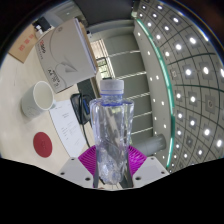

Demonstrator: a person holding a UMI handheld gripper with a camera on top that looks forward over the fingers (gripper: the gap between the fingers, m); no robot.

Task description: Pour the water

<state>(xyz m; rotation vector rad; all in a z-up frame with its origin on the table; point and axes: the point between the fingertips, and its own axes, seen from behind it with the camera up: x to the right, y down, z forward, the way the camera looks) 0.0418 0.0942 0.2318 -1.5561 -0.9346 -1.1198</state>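
Observation:
A clear plastic water bottle with a pale cap stands up between my fingers, its cap pointing away from me. My gripper is shut on the bottle's lower body, both purple pads pressing its sides. The bottle is lifted well above the table. A white cup stands on the table, off to the left of the bottle and beyond the fingers. The bottle's base is hidden between the fingers.
A red round coaster or lid lies left of the fingers. Papers lie beside the cup, and a cardboard box stands beyond it. To the right rise a window wall and a ceiling with rows of lights.

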